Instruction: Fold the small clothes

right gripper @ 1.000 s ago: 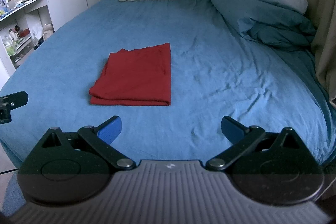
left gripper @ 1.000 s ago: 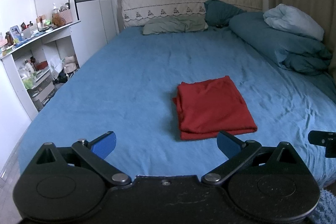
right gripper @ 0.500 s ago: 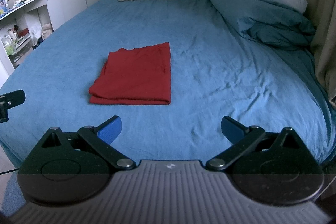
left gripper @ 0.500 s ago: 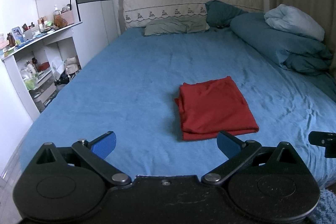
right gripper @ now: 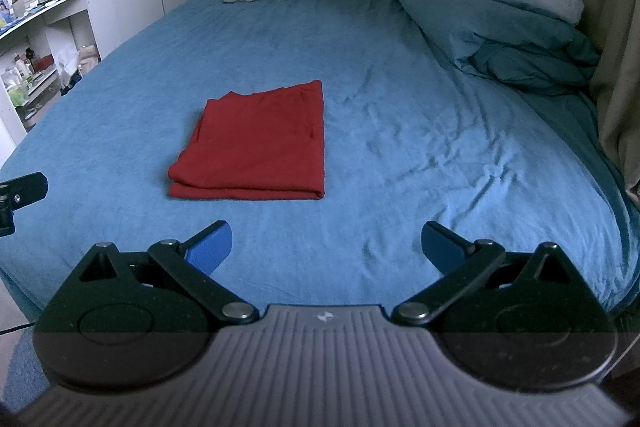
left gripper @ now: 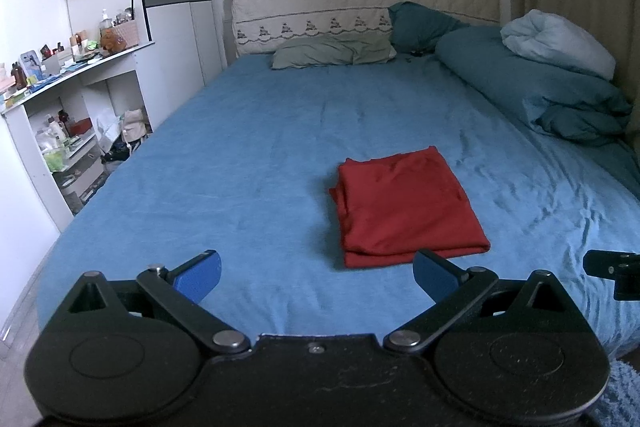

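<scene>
Left wrist view: the left gripper (left gripper: 316, 269) is held above the near edge of the bed (left gripper: 240, 155), jaws spread wide and empty; the folded red garment (left gripper: 404, 207) is seen flat on the sheet just beyond. Right wrist view: the right gripper (right gripper: 326, 243) is likewise held with jaws wide and empty, the red garment (right gripper: 260, 143) lying ahead to its left.

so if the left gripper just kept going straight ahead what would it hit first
Probably the blue bedsheet, just left of the folded red garment. The open left gripper holds nothing; depth is hard to judge.
</scene>
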`<state>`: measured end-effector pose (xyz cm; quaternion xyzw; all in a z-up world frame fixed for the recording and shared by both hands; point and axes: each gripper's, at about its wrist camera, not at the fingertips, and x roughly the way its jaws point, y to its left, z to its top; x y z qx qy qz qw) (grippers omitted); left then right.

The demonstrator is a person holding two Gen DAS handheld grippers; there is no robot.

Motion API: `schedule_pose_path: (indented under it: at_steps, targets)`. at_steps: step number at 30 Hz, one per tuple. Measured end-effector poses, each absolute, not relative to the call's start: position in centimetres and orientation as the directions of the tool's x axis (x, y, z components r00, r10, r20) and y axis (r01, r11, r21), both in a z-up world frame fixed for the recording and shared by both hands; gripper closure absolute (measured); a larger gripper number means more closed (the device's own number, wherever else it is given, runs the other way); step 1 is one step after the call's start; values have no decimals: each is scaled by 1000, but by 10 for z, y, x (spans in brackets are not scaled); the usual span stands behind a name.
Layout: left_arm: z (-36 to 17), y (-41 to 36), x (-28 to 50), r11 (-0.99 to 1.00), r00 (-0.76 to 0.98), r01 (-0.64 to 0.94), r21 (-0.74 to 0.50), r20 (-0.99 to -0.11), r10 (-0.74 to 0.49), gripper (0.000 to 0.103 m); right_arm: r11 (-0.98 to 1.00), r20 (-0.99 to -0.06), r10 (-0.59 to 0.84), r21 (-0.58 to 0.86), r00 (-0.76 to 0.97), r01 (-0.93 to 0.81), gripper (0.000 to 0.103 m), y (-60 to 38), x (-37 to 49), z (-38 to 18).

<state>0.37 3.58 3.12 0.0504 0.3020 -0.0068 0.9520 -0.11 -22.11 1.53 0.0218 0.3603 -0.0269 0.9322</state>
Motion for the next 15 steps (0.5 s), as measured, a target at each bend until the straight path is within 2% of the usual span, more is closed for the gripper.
schedule_pose_path:
  at_steps: [15]
  targets:
    - [27,46,8,996,822,28,81,-570,24,0,997,-676,-38,19,736,69,0,-210,2,13]
